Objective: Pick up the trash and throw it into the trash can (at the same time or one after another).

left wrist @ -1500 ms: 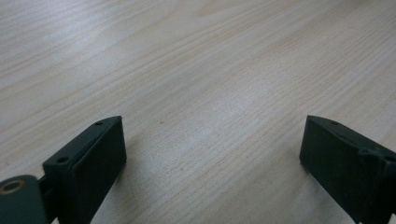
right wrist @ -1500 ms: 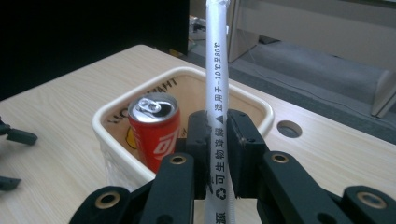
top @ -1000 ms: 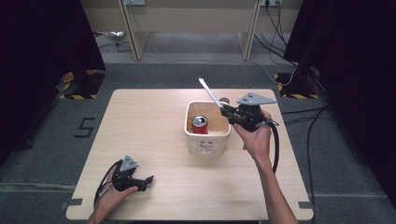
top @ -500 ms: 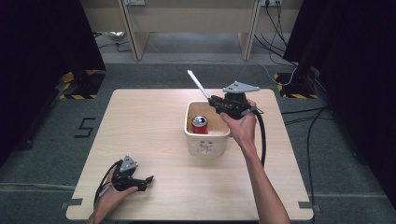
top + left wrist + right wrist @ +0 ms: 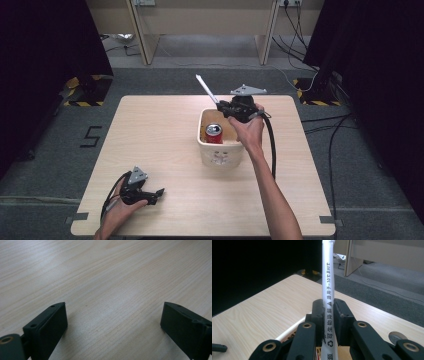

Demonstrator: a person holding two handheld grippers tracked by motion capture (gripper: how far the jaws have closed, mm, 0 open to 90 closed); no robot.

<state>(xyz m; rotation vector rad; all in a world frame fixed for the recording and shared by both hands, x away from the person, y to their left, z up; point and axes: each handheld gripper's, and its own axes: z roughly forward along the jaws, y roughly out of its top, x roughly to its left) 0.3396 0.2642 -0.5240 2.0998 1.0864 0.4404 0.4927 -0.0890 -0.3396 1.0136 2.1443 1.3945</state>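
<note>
White straw clamped in right gripper above tub holding can; printed text legible in right gripper view. Left gripper released, near-left on table.

Free room and obstacles on the table. A white bin stands just right of centre toward the far edge, with a red can upright inside it. The right gripper, clamped on a wrapped straw, hangs over the bin's far rim, its forearm crossing the right half. The left gripper, jaws apart, rests near the near-left corner. The left half, far-left corner and near edge between the arms lie bare.
</note>
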